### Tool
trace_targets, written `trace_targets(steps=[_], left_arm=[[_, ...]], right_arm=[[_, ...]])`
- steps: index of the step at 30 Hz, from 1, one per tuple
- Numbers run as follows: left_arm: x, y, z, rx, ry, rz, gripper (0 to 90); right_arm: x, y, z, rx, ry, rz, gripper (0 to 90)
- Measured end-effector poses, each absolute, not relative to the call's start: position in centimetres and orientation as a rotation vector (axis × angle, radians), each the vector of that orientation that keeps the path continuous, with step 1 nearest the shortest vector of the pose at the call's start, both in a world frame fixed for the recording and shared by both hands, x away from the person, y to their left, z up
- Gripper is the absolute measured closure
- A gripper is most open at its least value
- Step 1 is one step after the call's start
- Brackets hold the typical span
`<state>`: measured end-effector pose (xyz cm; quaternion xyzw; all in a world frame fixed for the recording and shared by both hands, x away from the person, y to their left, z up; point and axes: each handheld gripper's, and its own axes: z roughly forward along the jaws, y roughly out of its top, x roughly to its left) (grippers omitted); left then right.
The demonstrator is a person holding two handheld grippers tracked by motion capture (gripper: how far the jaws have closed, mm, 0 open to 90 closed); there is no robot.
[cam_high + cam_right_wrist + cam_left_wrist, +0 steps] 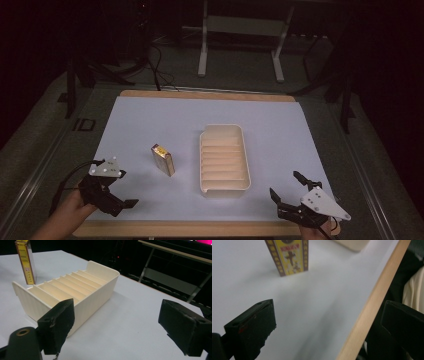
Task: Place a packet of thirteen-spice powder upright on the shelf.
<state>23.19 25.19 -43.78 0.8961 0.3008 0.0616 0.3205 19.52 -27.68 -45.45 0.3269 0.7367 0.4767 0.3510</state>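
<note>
The tray [82, 293] looks like cream plastic, matt, with finely ribbed walls; the small box [288, 256] is glossy printed card. The tabletop [150, 120] has a smooth, matt white sheet — edged in pale wood.

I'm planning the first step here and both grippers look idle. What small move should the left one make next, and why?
Probably ease the left gripper forward toward the yellow box. Its jaws stand open and hold nothing, and the box stands upright on the white mat just ahead of it, beside the empty cream slotted tray. The right gripper sits farther from the box.
</note>
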Motion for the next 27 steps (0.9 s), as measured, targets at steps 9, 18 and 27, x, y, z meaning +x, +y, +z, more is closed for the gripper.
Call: trace_targets(steps=[9, 18, 27], left_arm=[[23.6, 24.8, -43.6, 2.469, 0.791, 0.055, 0.0], [23.7, 23.7, -44.0, 2.637, 0.759, -0.097, 0.0], [24.3, 22.9, -43.8, 2.771, 0.651, -0.205, 0.0]], right_arm=[[19.6, -27.6, -45.5, 0.839, 1.921, 1.228, 13.6], [19.5, -27.5, -45.5, 0.831, 1.928, 1.231, 13.6], [19.5, -27.5, -45.5, 0.828, 1.927, 1.231, 13.6]])
